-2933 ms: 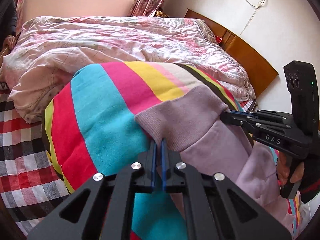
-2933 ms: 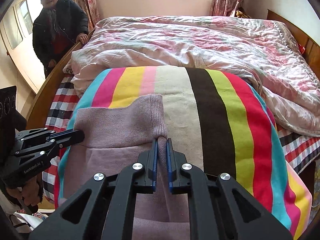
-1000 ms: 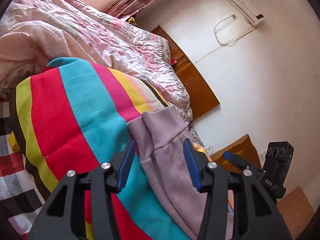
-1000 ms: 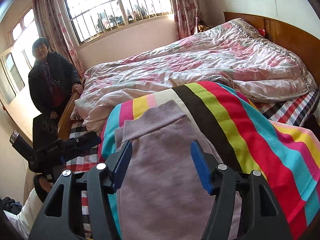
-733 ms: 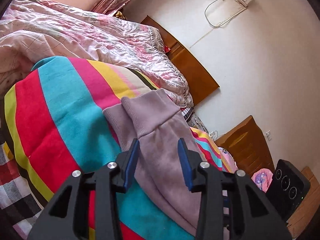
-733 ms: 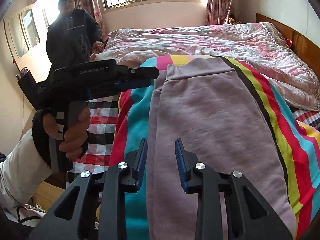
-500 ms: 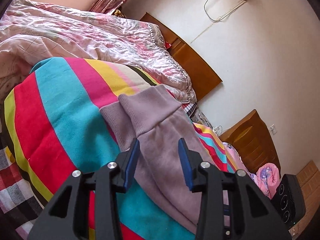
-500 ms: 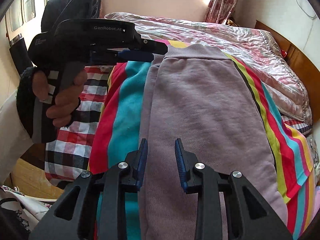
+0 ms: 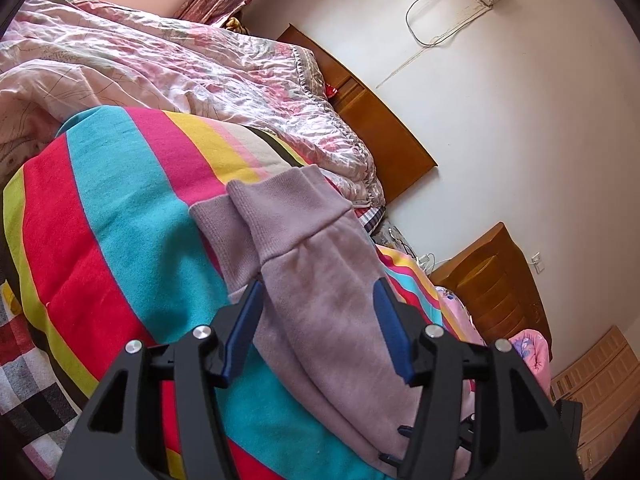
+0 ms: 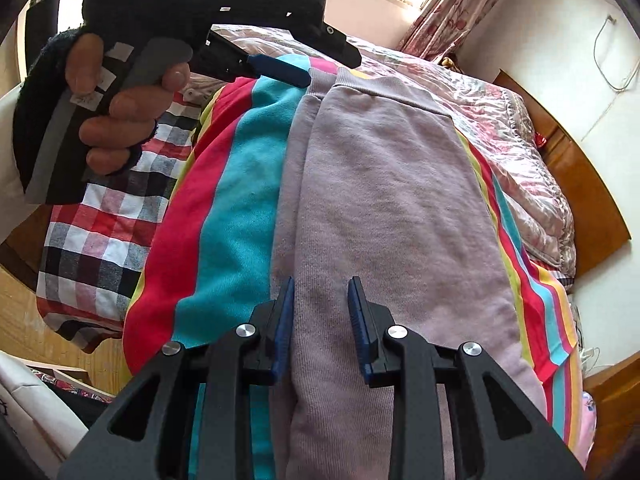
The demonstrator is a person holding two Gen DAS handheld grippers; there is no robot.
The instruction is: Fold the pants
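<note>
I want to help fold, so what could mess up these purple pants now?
1. The pants lie folded lengthwise, but the two layers do not line up along the left edge, so another fold may come out crooked.
2. The right gripper, whose jaws have just been closing, straddles thick cloth and might pinch only the top layer.
3. The soft striped blanket underneath could bunch up.

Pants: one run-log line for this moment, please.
pants: folded lengthwise on striped blanket | left hand-held gripper: open, just widened | right hand-held gripper: open, closing over pants

Both released the pants [image 10: 384, 208]: left gripper [image 9: 318, 320] just reopened wider, right gripper [image 10: 320, 312] closing, astride folded edge near the hem.
</note>
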